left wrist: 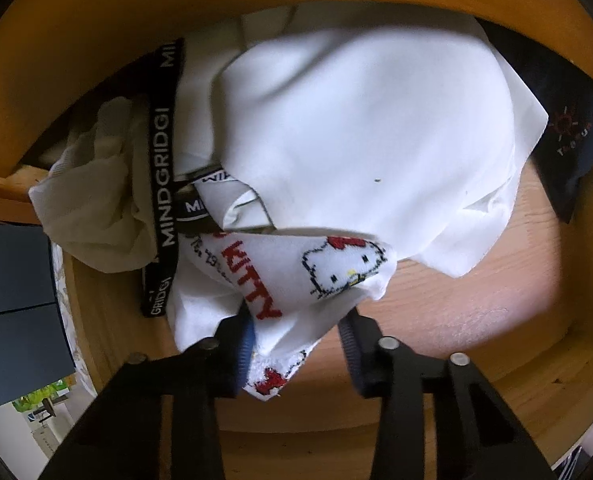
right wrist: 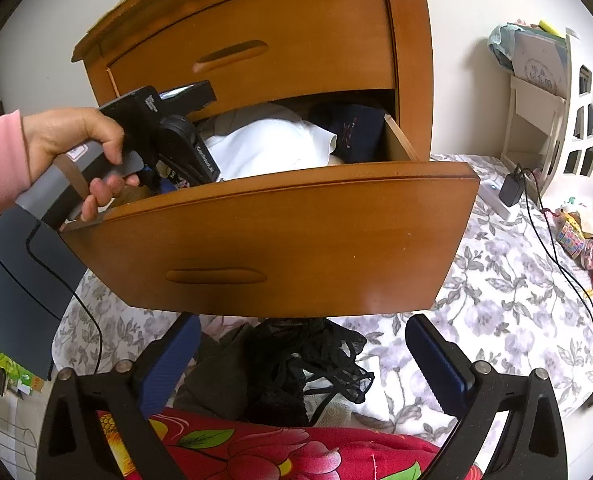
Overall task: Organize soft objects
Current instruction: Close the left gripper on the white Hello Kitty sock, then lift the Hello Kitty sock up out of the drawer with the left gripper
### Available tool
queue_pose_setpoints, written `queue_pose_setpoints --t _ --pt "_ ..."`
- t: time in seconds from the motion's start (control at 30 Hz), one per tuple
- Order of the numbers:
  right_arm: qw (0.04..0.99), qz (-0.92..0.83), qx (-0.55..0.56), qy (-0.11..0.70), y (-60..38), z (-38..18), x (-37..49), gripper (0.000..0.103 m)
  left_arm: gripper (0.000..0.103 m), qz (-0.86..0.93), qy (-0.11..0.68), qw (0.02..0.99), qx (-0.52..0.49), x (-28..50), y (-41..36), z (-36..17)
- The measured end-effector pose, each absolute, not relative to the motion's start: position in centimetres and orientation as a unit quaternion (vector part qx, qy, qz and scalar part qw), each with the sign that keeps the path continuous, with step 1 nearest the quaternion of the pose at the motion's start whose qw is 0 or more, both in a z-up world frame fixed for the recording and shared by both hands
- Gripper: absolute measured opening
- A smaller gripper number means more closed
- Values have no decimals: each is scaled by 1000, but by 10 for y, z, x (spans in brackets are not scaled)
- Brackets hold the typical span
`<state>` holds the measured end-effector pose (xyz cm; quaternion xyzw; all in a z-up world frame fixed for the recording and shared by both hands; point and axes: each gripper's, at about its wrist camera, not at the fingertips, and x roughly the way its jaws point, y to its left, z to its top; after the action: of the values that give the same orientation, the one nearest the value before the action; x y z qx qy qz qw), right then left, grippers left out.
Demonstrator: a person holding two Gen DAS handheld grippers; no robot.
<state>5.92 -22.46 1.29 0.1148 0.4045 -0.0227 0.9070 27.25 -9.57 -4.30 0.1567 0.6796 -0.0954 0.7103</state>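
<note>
Wood of an orange-brown tone forms the open drawer (left wrist: 496,280), which fills the left wrist view; its far corners fall in shadow at the upper edge of the frame. 1 white Hello Kitty sock (left wrist: 296,276) lies at lower centre. Its lower end sits between the 2 blue-padded fingers of the left gripper (left wrist: 296,344). The left pad touches the fabric; the right pad stands just clear of it, so the jaws are partly closed around the sock without a full pinch. No earlier view confirms any motion.

Drawer contents:
- White folded garment (left wrist: 368,132), centre of frame, overlapping the sock's upper edge.
- Black waistband (left wrist: 164,184) printed MINDGRIDGI, left of centre; its lower end is cut off by the sock.
- Cream cloth (left wrist: 96,196), bunched at the left wall.
- Navy garment (left wrist: 568,136) with a red emblem, upper right, partly hidden under the white garment.

In the right wrist view the drawer front (right wrist: 296,236) blocks most of the contents. A hand (right wrist: 80,140) in a pink sleeve holds the left gripper's handle at the drawer's left end; its fingertips are hidden inside. The right gripper (right wrist: 302,356) stands wide open and empty at lower centre, above black lace fabric (right wrist: 316,364) on a floral bedspread (right wrist: 496,304). Red floral cloth (right wrist: 276,448) is cut off at the bottom edge.
</note>
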Motion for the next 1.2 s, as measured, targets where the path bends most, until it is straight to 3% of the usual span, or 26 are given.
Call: queue_pose_setpoints --t 0.17,0.27,0.73,1.2 --pt "906 -23 118 406 -225 12 60 103 26 -97 669 721 152 267 -87 -42" --pt "906 -24 116 407 -225 12 60 103 8 -97 660 731 142 264 -81 -37" --pt "907 -34 107 406 -222 14 58 103 7 -109 561 818 69 218 -28 21" --pt "907 -45 92 409 -219 15 58 103 7 -118 401 908 6 154 1 86"
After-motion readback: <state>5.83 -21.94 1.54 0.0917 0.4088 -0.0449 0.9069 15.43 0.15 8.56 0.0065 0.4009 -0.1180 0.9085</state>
